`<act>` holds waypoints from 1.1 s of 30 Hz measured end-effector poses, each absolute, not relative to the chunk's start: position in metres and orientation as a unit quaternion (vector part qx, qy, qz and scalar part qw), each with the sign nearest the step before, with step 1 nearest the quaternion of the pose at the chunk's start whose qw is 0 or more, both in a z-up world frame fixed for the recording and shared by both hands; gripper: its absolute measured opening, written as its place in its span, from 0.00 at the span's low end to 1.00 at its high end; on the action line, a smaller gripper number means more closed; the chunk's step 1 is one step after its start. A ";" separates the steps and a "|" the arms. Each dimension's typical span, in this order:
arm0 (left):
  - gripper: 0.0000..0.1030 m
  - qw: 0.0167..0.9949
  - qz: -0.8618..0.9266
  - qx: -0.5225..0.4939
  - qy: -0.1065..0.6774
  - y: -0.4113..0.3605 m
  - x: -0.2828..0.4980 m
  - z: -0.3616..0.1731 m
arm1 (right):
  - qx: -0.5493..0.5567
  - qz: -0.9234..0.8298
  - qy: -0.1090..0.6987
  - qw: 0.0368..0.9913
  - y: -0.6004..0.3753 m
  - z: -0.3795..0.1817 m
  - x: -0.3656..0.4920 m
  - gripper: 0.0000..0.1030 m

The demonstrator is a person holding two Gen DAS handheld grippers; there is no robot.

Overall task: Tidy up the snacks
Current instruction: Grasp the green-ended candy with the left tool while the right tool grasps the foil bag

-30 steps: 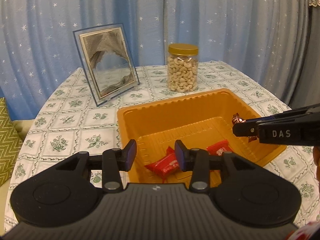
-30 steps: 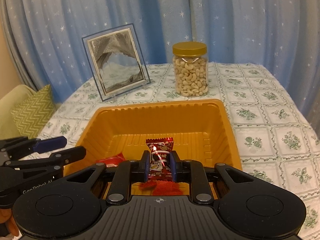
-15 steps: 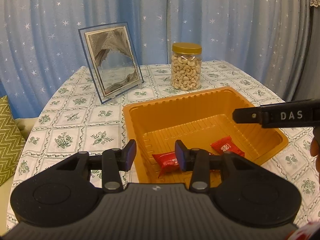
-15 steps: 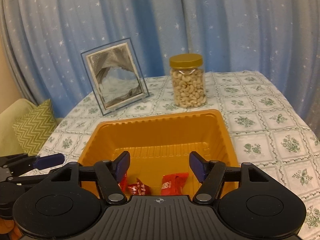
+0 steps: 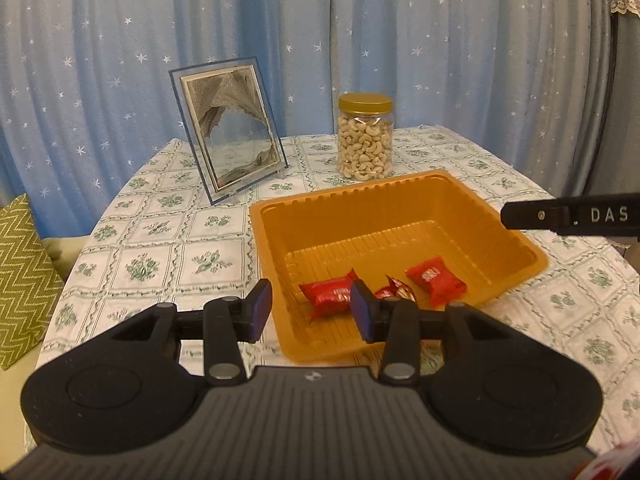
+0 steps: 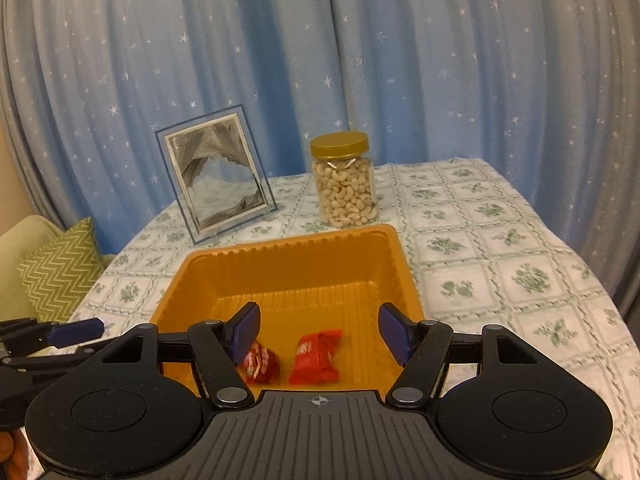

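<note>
An orange plastic tray (image 5: pixel 400 204) (image 6: pixel 288 260) sits on the patterned tablecloth. Three red wrapped snacks lie in its near part: a long one (image 5: pixel 330 294), a small crumpled one (image 5: pixel 394 289) and a square one (image 5: pixel 436 280). The right wrist view shows two of them, the crumpled snack (image 6: pixel 262 362) and a red packet (image 6: pixel 316 356). My left gripper (image 5: pixel 311 312) is open and empty above the tray's near left corner. My right gripper (image 6: pixel 320 330) is wide open and empty above the tray's near edge; its finger also shows in the left wrist view (image 5: pixel 568 216).
A jar of cashews (image 5: pixel 365 136) (image 6: pixel 344 178) and a glass picture frame (image 5: pixel 228 132) (image 6: pixel 216 172) stand behind the tray. A green zigzag cushion (image 5: pixel 20 276) (image 6: pixel 60 272) lies left of the table. Blue starred curtains hang behind.
My right gripper opened and let its red snack drop into the tray, then pulled back and up. My left gripper also backed away from the tray, still open.
</note>
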State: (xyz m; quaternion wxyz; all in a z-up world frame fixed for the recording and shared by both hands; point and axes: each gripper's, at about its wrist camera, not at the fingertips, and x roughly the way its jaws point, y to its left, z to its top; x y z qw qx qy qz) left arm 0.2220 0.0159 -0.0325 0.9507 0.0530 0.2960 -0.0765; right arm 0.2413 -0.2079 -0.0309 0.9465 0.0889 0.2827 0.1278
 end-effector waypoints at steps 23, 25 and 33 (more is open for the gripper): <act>0.41 0.944 -0.037 -0.001 0.328 0.048 0.096 -0.053 | 0.067 0.151 0.302 0.939 -0.191 -0.071 0.091 0.64; 0.41 0.941 -0.031 -0.001 0.336 0.052 0.095 -0.060 | 0.063 0.158 0.315 0.934 -0.185 -0.078 0.087 0.64; 0.41 0.932 -0.034 0.005 0.360 0.059 0.110 -0.084 | 0.047 0.166 0.314 0.934 -0.175 -0.085 0.090 0.64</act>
